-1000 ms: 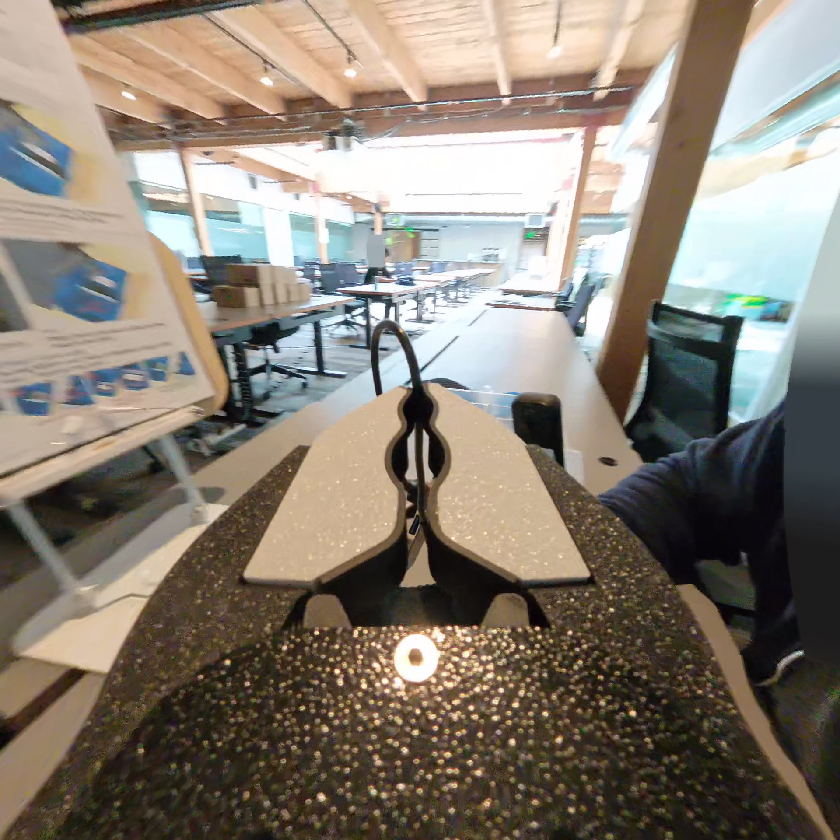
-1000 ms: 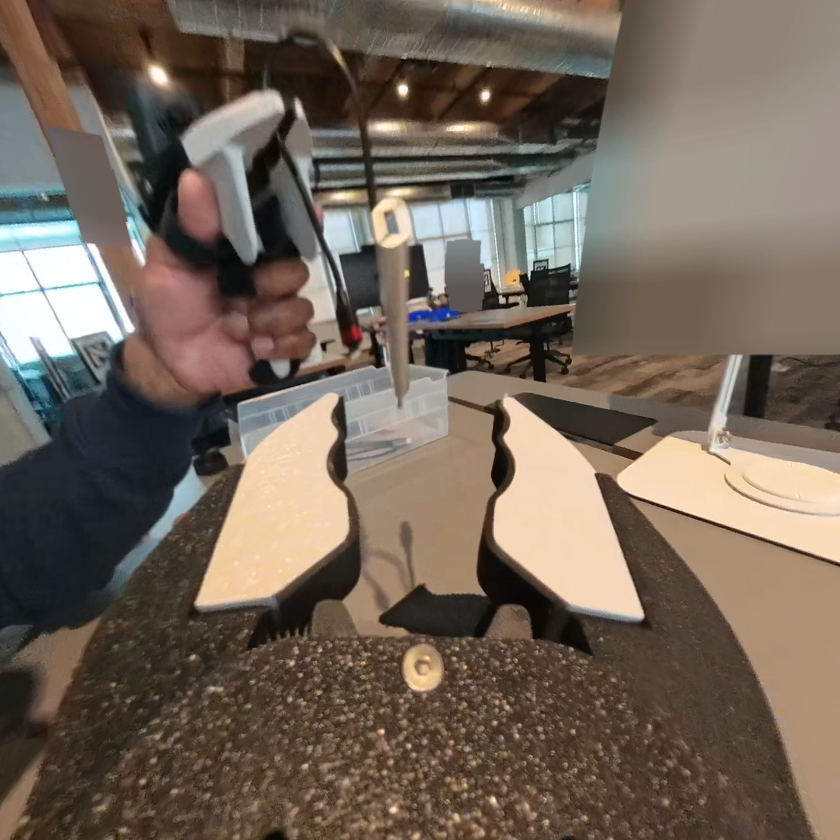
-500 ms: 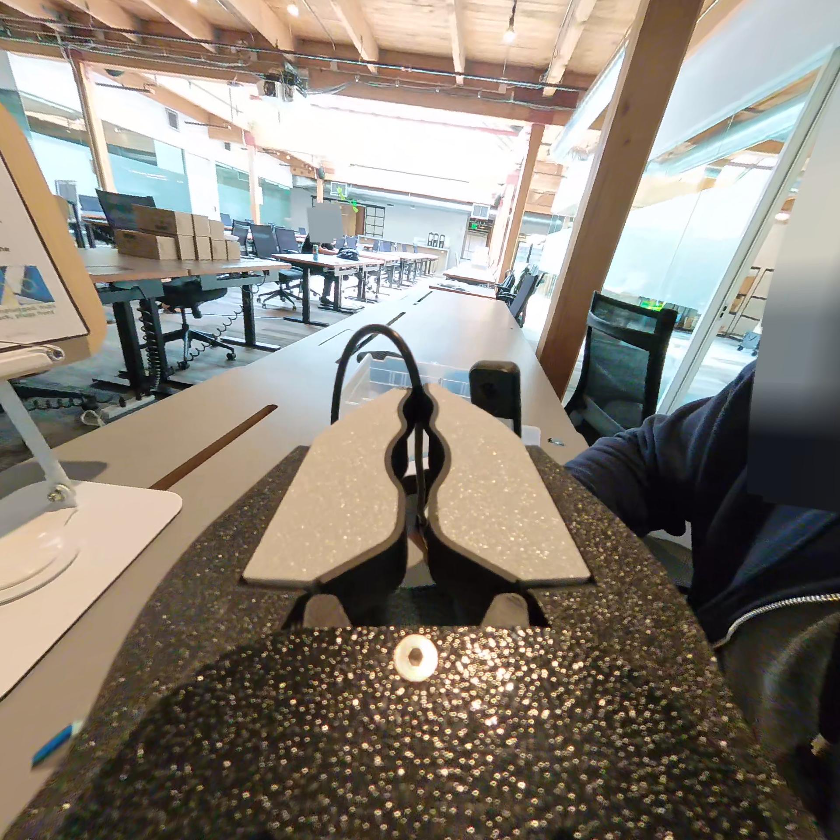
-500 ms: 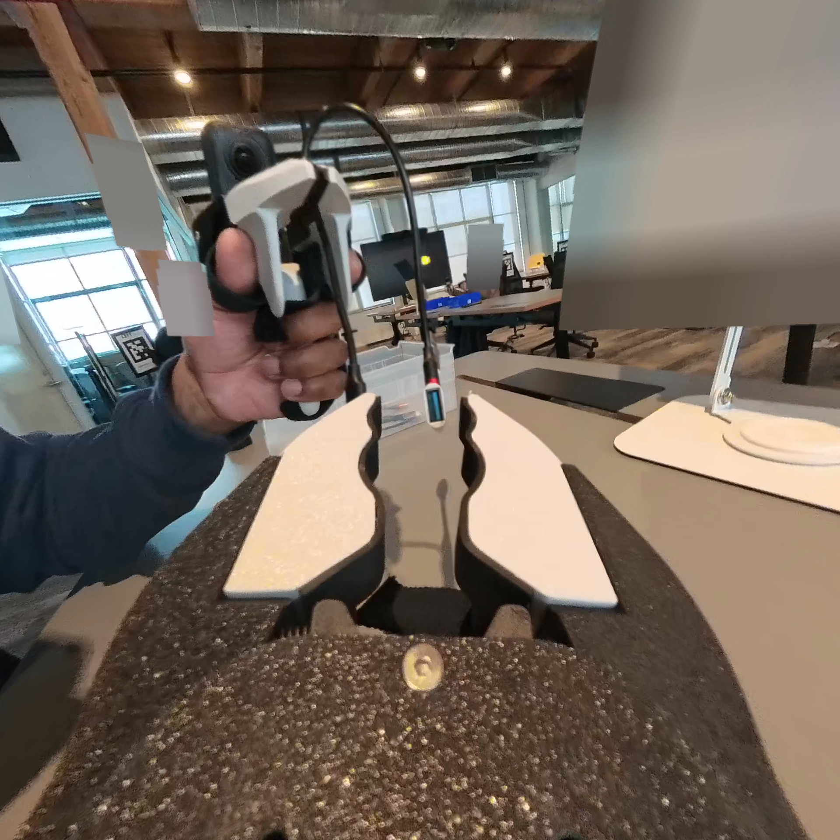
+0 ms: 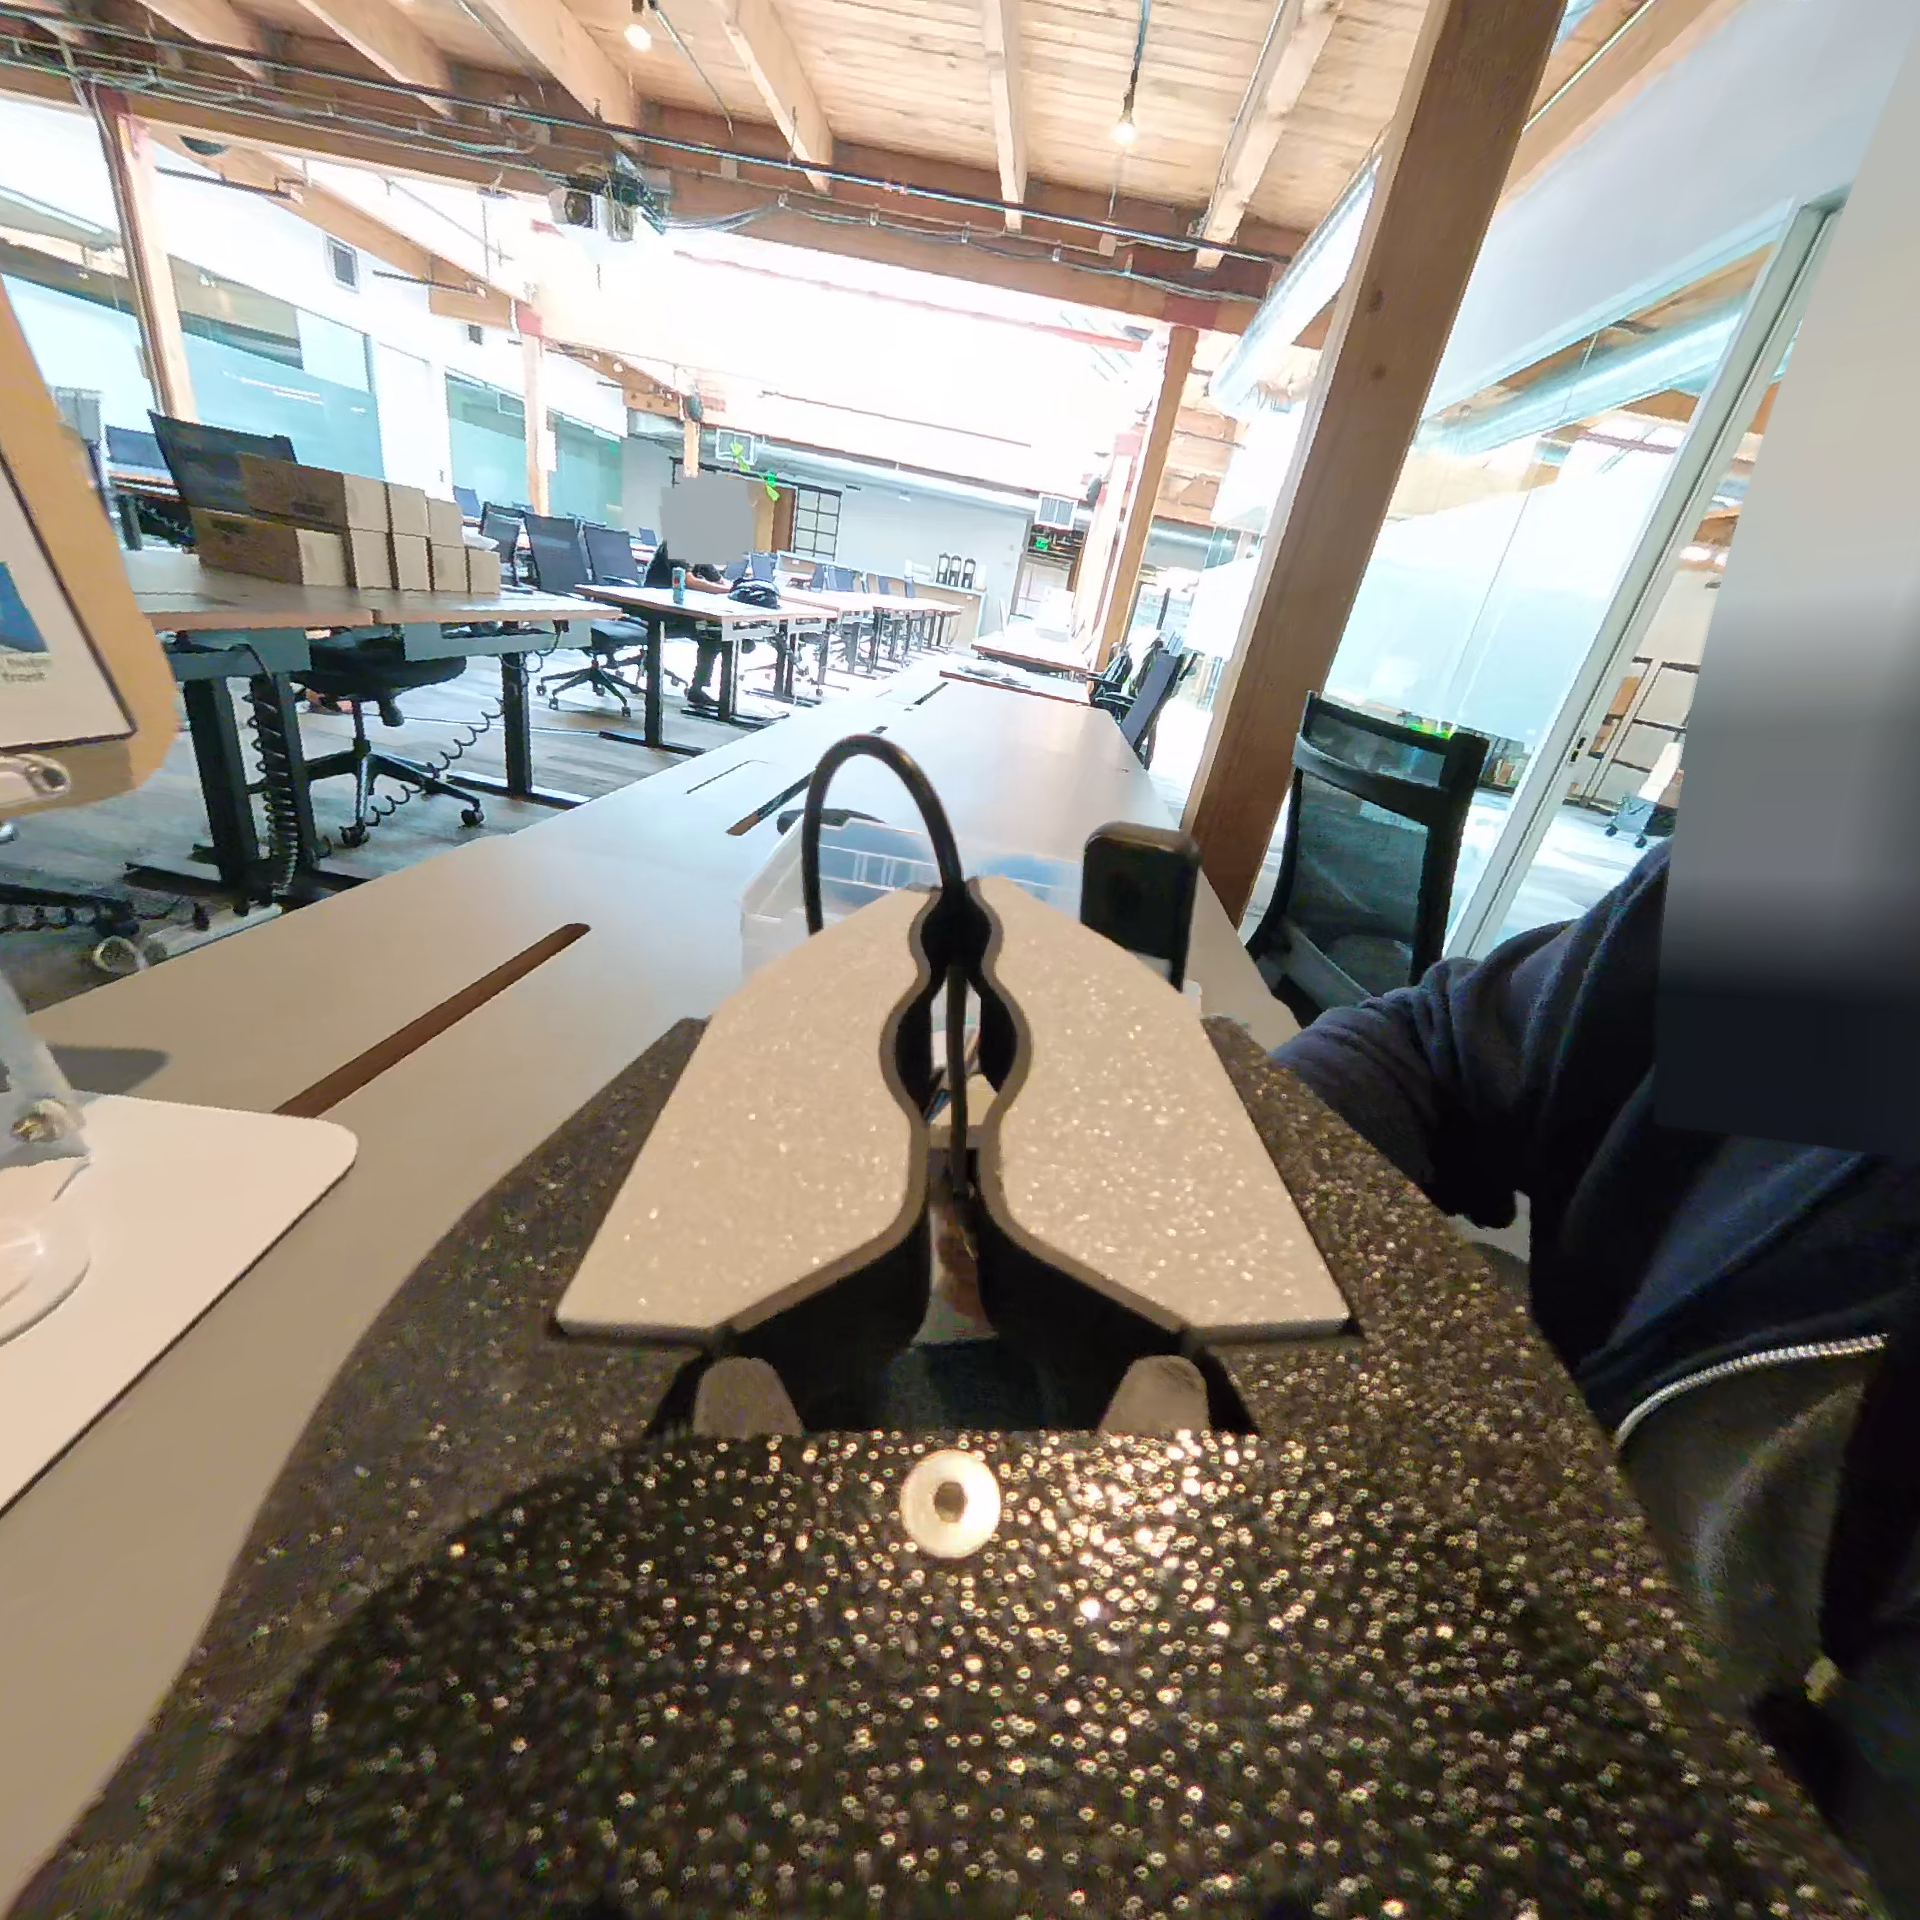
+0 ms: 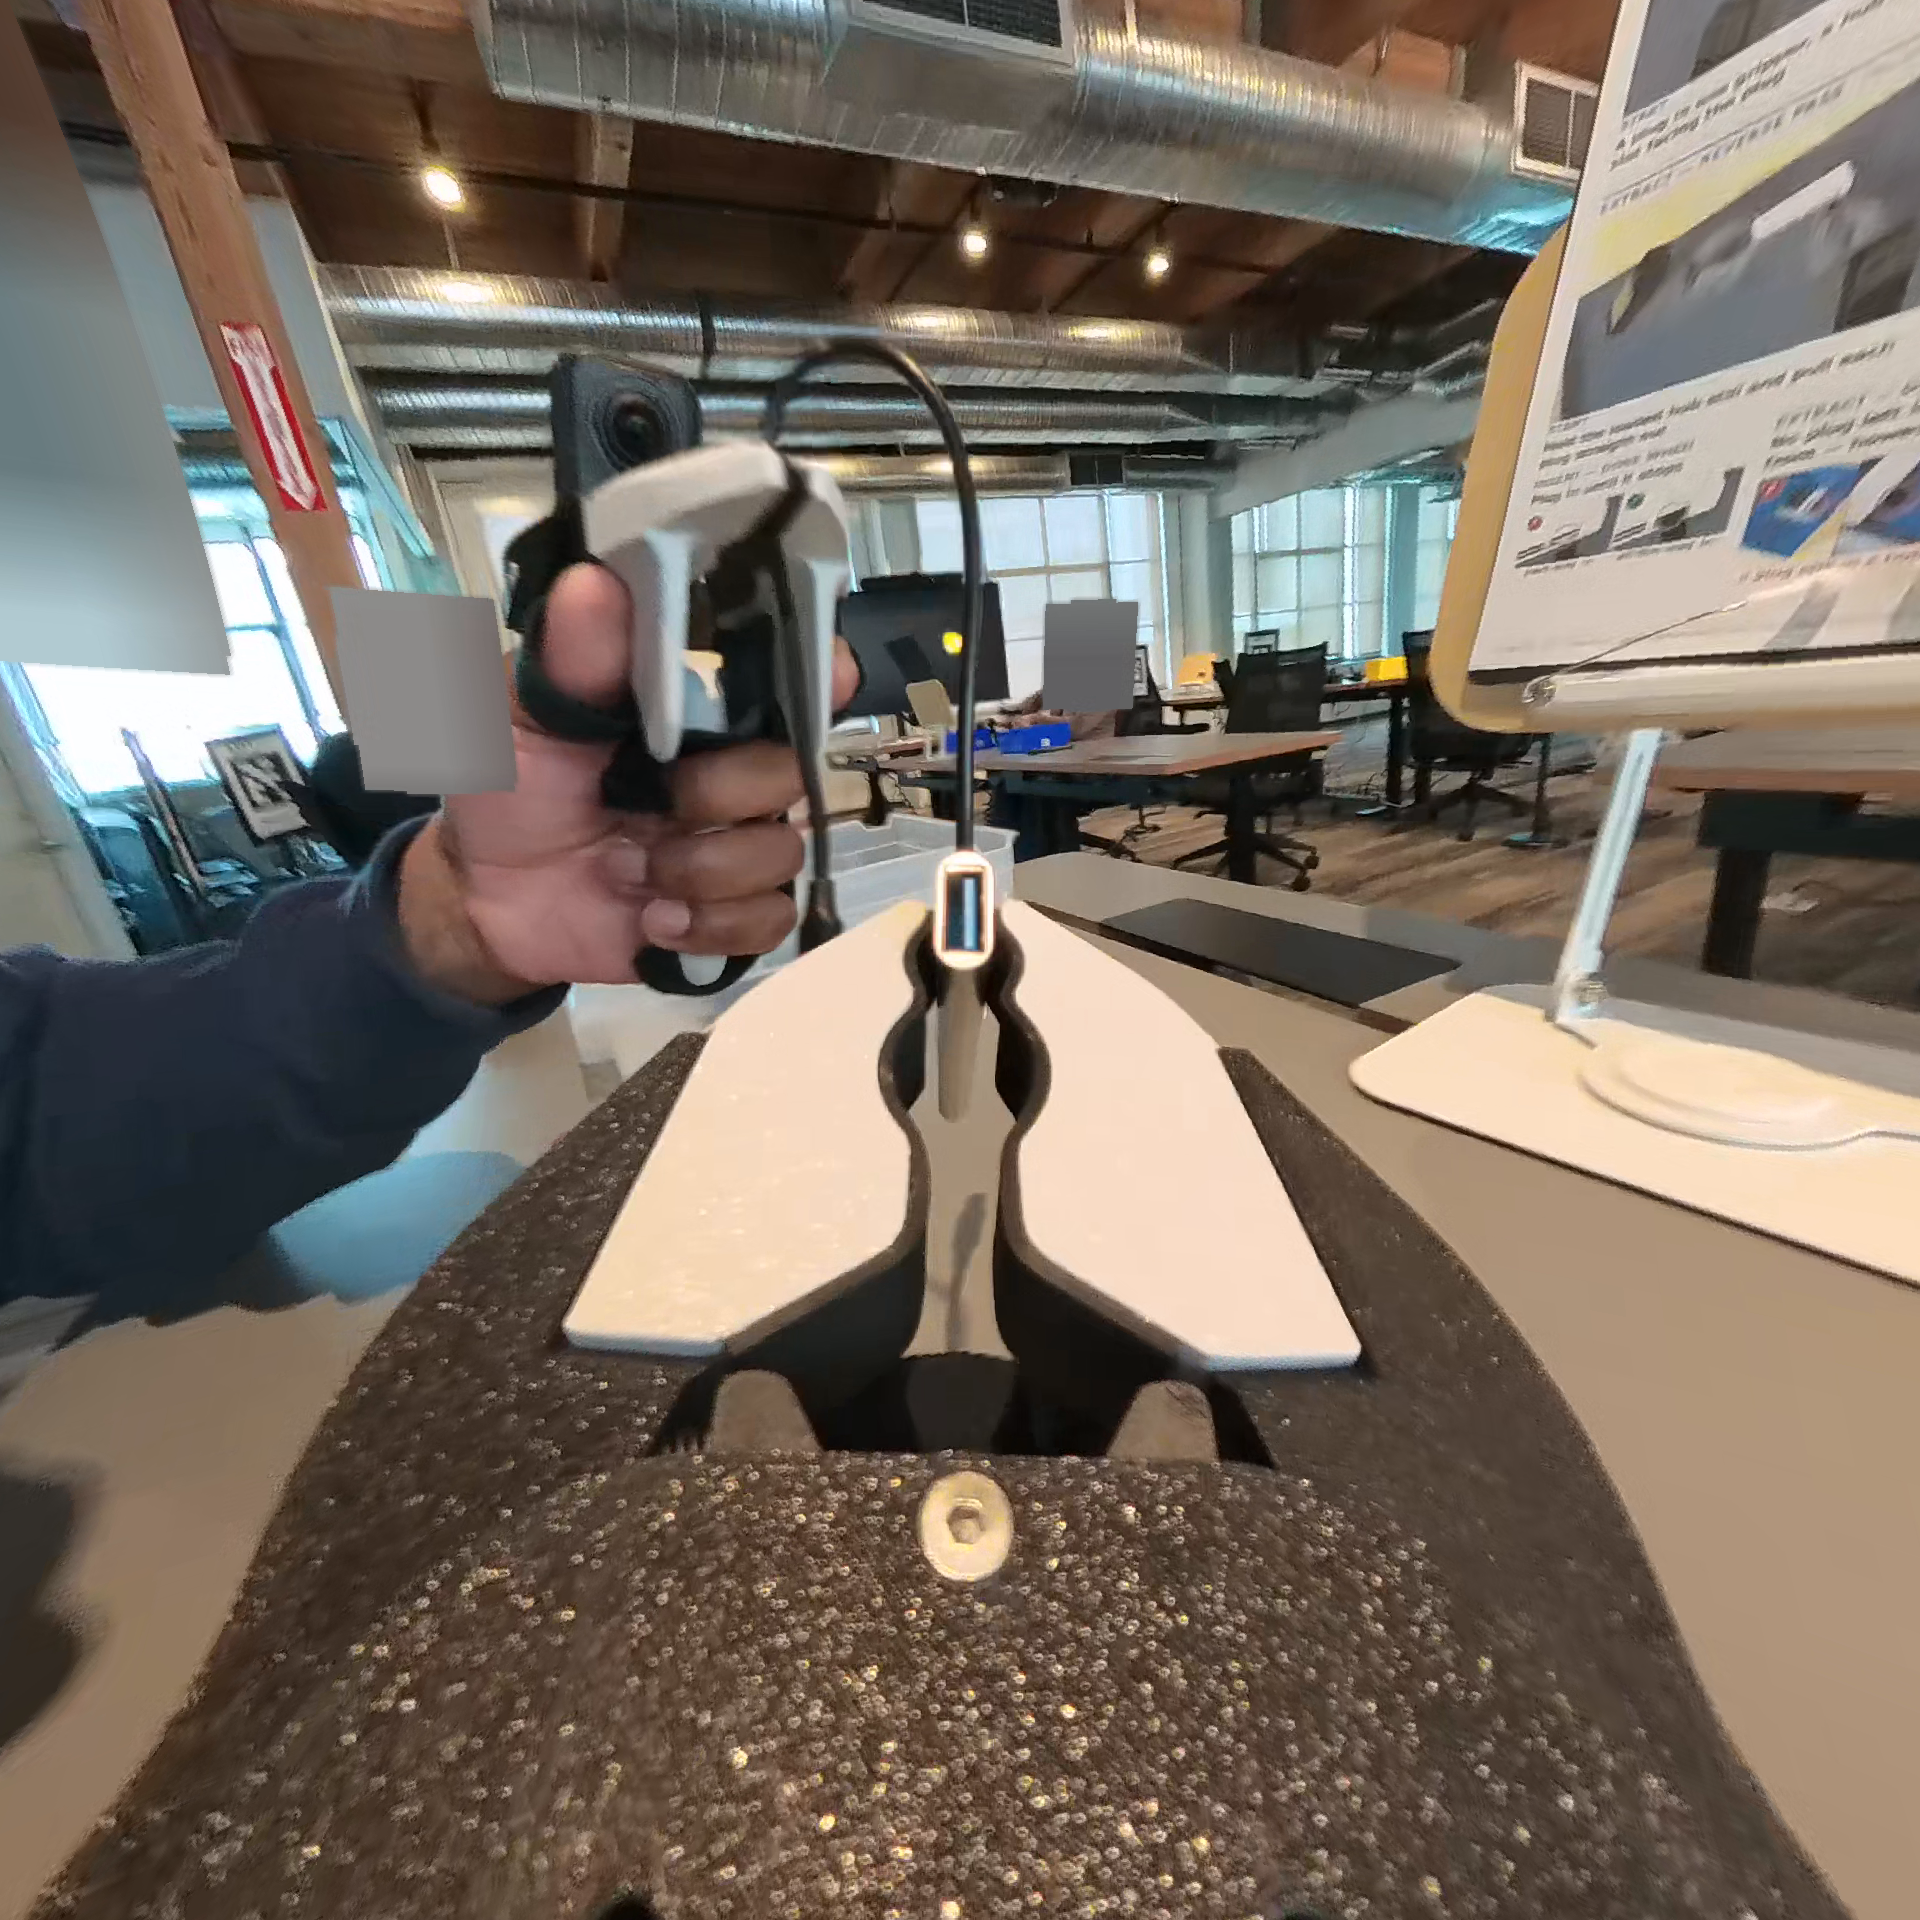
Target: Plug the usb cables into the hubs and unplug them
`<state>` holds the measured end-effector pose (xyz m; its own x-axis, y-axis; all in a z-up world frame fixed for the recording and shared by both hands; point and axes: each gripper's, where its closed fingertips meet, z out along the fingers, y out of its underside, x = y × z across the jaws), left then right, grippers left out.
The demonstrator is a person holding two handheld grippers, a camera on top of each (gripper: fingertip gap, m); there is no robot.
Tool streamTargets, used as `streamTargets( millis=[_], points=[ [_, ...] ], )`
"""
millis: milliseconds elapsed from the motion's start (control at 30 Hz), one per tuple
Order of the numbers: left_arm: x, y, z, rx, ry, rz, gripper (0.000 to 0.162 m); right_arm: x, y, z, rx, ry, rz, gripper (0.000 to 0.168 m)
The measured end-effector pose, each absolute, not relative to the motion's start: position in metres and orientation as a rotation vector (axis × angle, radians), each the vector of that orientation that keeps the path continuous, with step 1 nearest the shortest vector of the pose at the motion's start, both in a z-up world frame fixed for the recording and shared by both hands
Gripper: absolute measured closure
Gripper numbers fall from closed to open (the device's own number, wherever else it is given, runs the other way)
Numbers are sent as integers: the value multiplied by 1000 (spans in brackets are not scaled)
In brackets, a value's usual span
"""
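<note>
Each gripper has a black body with a glittery, speckled grain filling the lower frame and a single silver hex screw set at its centre. The left gripper [image 5: 951, 935] carries two flat pale-grey fingers [image 5: 769, 1132] with wavy black inner edges; the right gripper [image 6: 961, 935] has matching white ones. At the left of the right wrist view, the far gripper shows grey T-shaped fingers, a black handle and a small black camera on top. The person wears a dark navy sleeve [image 6: 208, 1081] and a zipped jacket [image 5: 1662, 1195].

Instruction sheet [image 6: 1704, 343] blurred — cut off at edge.
</note>
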<state>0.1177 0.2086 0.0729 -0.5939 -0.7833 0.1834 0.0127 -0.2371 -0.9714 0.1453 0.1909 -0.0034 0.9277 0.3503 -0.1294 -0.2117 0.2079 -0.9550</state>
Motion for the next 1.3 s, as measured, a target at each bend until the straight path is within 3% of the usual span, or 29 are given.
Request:
streamTargets(
  millis=[167, 367, 433, 500, 600, 767, 933, 1300],
  points=[
    [115, 227, 54, -955, 1610, -1857, 159, 153, 191, -3, -1371, -157, 392, 161],
    [103, 269, 28, -1011, 1856, -1386, 96, 167, 191, 2, -1494, -167, 414, 161],
    [99, 285, 38, -1019, 1824, -1203, 89, 172, 190, 6, -1493, -159, 403, 161],
    [92, 280, 62, -977, 1749, -1206, 92, 175, 188, 9, -1483, -153, 392, 161],
    [84, 235, 81, -858, 1759, -1459, 115, 178, 187, 12, -1465, -140, 389, 161],
    [116, 176, 17, -980, 1963, -1640, 131, 176, 186, 14, -1448, -142, 399, 161],
    [148, 179, -27, -1214, 1893, -1613, 128, 163, 183, 16, -1435, -198, 429, 162],
    [147, 182, -6, -1080, 1751, -1742, 134, 147, 183, 8, -1456, -281, 445, 161]
  ],
)
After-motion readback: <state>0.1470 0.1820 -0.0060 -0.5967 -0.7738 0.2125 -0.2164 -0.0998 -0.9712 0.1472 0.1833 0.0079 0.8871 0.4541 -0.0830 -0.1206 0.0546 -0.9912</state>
